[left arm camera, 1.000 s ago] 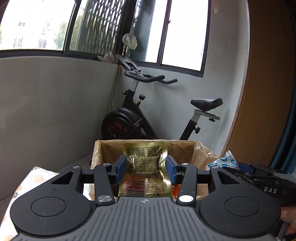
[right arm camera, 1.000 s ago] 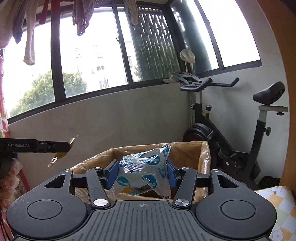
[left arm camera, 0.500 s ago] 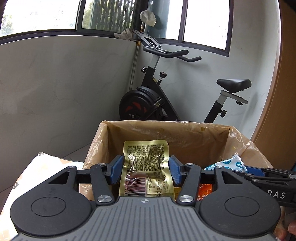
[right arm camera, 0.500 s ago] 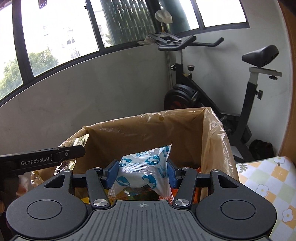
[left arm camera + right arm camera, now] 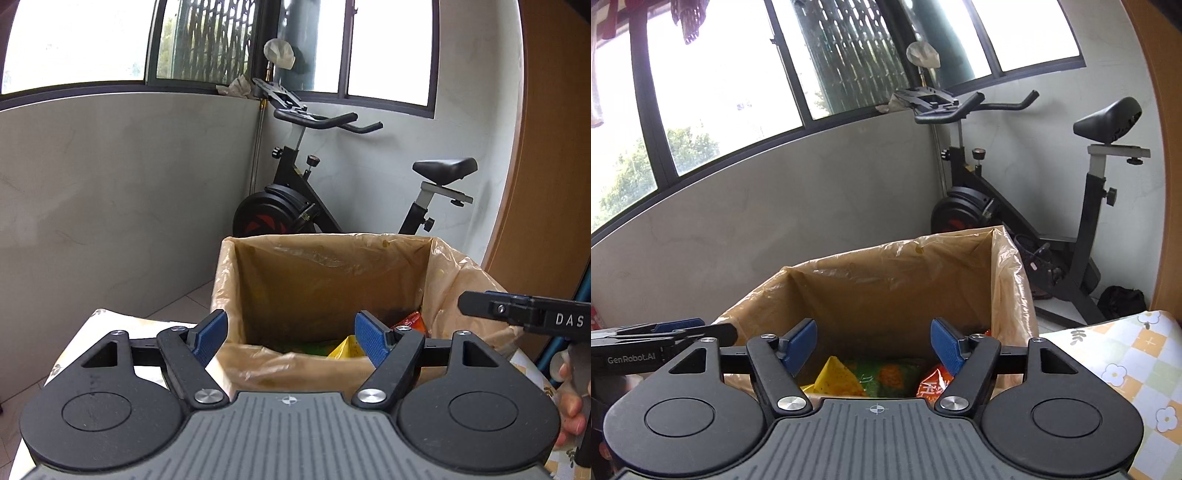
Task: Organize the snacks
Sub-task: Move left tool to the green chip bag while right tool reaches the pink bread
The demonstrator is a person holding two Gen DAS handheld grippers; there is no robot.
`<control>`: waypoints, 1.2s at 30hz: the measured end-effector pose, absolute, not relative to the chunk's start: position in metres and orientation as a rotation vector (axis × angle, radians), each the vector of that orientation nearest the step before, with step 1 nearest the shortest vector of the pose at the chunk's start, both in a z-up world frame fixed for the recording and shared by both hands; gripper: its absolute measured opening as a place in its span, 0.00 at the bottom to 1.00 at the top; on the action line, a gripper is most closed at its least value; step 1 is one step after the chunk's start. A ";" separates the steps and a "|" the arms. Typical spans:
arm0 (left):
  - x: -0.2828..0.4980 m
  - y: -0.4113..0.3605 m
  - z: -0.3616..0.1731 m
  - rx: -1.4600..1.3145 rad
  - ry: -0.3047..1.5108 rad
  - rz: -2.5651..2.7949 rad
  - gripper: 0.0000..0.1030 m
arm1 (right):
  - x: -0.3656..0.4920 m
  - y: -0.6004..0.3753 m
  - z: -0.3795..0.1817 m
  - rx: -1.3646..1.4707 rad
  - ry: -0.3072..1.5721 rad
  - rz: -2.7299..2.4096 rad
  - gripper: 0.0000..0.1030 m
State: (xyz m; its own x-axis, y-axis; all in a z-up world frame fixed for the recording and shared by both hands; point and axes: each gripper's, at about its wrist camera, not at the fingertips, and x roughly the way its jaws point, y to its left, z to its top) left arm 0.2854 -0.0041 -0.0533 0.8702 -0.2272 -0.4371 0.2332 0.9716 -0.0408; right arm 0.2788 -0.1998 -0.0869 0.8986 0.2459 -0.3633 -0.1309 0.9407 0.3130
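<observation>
Both packets are gone from the claws now: a second ago the left one pinched a gold pouch and the right one a blue-and-white packet, and now both sets of jaws stand wide with nothing between them. The left gripper (image 5: pixel 291 338) hangs over the near rim of the lined box (image 5: pixel 436 258), low centre of its frame, and the right gripper (image 5: pixel 873 345) sits over the same box from the other side. Snacks are down in the bottom: a yellow packet (image 5: pixel 836 380), a green one (image 5: pixel 886 374) and an orange one (image 5: pixel 932 384) show at lower centre of the right view. I can't pick out the two dropped packets in there.

My take on doing this bit well: keep the jaws spread and lift straight up before pulling back, so the pads don't snag the loose plastic liner (image 5: pixel 1012 280) and drag it off the rim. Then go back for whatever's left; no loose snacks are in view on the checkered tablecloth (image 5: pixel 1126 354) at right.
</observation>
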 end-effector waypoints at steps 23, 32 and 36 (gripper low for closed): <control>0.184 0.033 -0.175 -0.273 0.784 -0.309 0.88 | 0.152 -0.185 -0.197 0.241 0.522 0.125 0.61; 0.184 0.015 -0.202 -0.315 0.875 -0.331 0.92 | 0.142 -0.171 -0.216 0.199 0.575 0.166 0.61; 0.182 0.006 -0.217 -0.309 0.917 -0.346 0.95 | 0.142 -0.173 -0.217 0.207 0.577 0.165 0.61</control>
State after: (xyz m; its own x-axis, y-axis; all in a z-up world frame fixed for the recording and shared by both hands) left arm 0.1818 0.0065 -0.2170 0.5606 -0.4176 -0.7151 0.1586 0.9017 -0.4022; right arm 0.1418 -0.1730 -0.2172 0.8257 0.2121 -0.5228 -0.0964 0.9661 0.2397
